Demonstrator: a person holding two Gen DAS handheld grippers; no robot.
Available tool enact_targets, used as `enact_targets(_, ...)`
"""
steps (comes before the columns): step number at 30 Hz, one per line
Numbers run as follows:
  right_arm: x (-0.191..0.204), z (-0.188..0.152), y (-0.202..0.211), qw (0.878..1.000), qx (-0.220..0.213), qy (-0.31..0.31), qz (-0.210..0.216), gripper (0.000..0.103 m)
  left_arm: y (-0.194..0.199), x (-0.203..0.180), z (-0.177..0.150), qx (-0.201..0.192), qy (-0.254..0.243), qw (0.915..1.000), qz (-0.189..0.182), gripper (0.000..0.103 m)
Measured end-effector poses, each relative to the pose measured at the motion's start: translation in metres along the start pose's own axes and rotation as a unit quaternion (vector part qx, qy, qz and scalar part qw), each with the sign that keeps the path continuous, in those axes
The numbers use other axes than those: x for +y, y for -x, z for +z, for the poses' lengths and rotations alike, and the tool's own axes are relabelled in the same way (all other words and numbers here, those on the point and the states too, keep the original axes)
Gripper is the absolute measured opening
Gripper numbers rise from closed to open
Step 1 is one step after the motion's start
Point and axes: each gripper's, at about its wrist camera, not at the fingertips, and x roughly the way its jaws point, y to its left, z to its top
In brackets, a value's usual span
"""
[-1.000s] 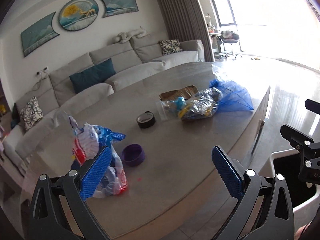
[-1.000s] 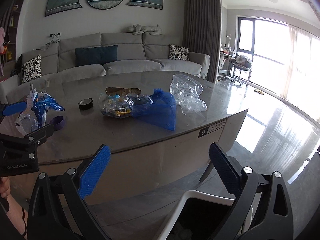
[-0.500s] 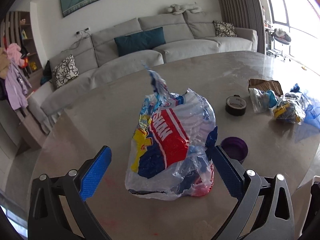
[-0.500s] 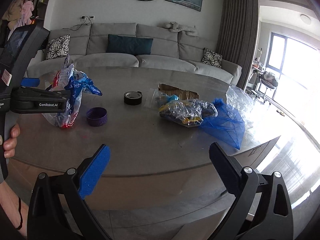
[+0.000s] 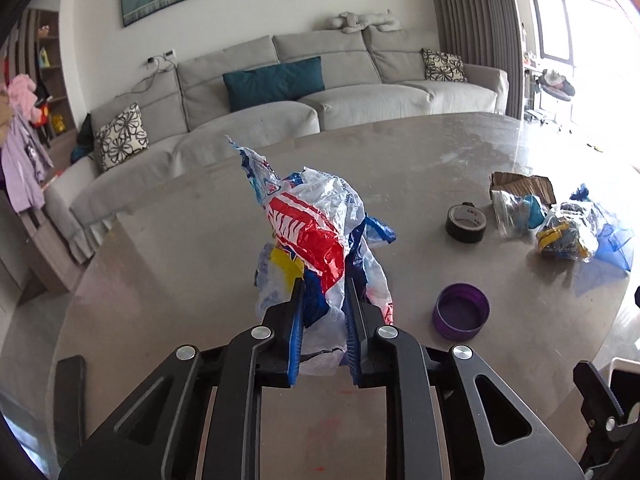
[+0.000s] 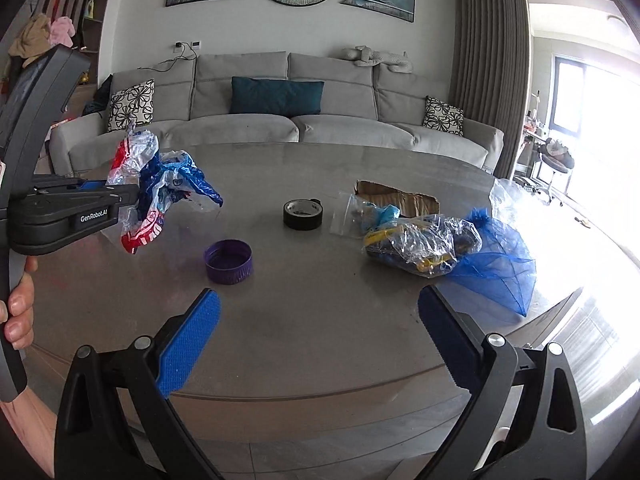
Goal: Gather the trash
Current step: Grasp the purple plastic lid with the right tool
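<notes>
A grey sofa (image 6: pixel 288 120) and wall art fill the background, and in front a wide grey table (image 6: pixel 320 320) carries the litter. The printed plastic bag (image 5: pixel 320 232) is pinched between the nearly closed pads of the left gripper (image 5: pixel 323 300), dead centre in the left wrist view; seen from the right wrist camera at about ten o'clock, it appears lifted clear of the tabletop (only the crumpled lower end hangs down). The right gripper (image 6: pixel 316 340) is spread wide with nothing in it, low at six o'clock over the near table edge.

Progress is judged early: one piece is in hand, none shown binned. Left on the table are a purple cap (image 6: pixel 229 261) near centre, a black tape roll (image 6: pixel 303 214) at twelve o'clock from it, and at three o'clock a clear wrapper bundle (image 6: pixel 424 246), torn cardboard (image 6: pixel 396 198), a blue mesh bag (image 6: pixel 500 268) and a clear plastic bag (image 6: pixel 508 200). A bin cannot be made out clearly.
</notes>
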Motion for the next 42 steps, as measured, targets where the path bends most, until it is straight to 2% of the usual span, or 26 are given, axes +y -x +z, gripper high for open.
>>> enact_targets(5, 0.024, 0.012, -0.03, 1.0, 0.015, 0.007, 0.025, 0.098, 0.038, 0.002, 0.005, -0.074, -0.027, 0.9966, 0.025, 0.019)
enact_targets(7, 0.034, 0.016, -0.046, 0.999, 0.031, 0.002, 0.038, 0.098, 0.047, 0.002, 0.005, -0.091, -0.034, 0.995, 0.026, 0.019)
enact_targets(14, 0.056, 0.024, -0.093, 0.994, 0.09, -0.007, 0.054, 0.098, 0.04, 0.016, 0.006, -0.082, -0.026, 0.9958, 0.031, 0.019)
enact_targets(16, 0.06, 0.025, -0.1, 0.994, 0.099, -0.004, 0.056, 0.098, 0.037, 0.022, 0.004, -0.081, -0.024, 0.9959, 0.033, 0.019)
enact_targets(17, 0.062, 0.026, -0.102, 0.993, 0.102, 0.002, 0.053, 0.093, 0.035, 0.025, 0.003, -0.08, -0.024, 0.9958, 0.037, 0.019)
enact_targets(20, 0.062, 0.026, -0.108, 0.991, 0.119, 0.003, 0.06, 0.089, 0.025, 0.032, 0.0, -0.069, -0.023, 0.9963, 0.047, 0.019)
enact_targets(25, 0.066, 0.03, -0.114, 0.988, 0.135, 0.005, 0.072, 0.087, 0.01, 0.046, -0.002, -0.042, -0.008, 0.9978, 0.051, 0.019)
enact_targets(28, 0.069, 0.031, -0.116, 0.988, 0.129, 0.013, 0.081, 0.076, 0.007, 0.05, -0.003, -0.038, -0.006, 0.9977, 0.057, 0.019)
enact_targets(29, 0.071, 0.035, -0.119, 0.988, 0.127, 0.015, 0.085, 0.066, 0.006, 0.051, -0.003, -0.037, -0.006, 0.9975, 0.059, 0.019)
enact_targets(30, 0.073, 0.036, -0.119, 0.988, 0.125, 0.017, 0.085, 0.046, 0.005, 0.051, -0.004, -0.036, -0.006, 0.9976, 0.059, 0.019)
enact_targets(35, 0.075, 0.037, -0.118, 0.991, 0.111, 0.011, 0.079, 0.047, 0.003, 0.052, -0.005, -0.031, -0.006, 0.998, 0.055, 0.019)
enact_targets(42, 0.055, 0.058, -0.067, 0.997, 0.04, 0.013, 0.067, 0.047, 0.011, 0.041, -0.001, -0.042, -0.01, 0.9985, 0.034, 0.019)
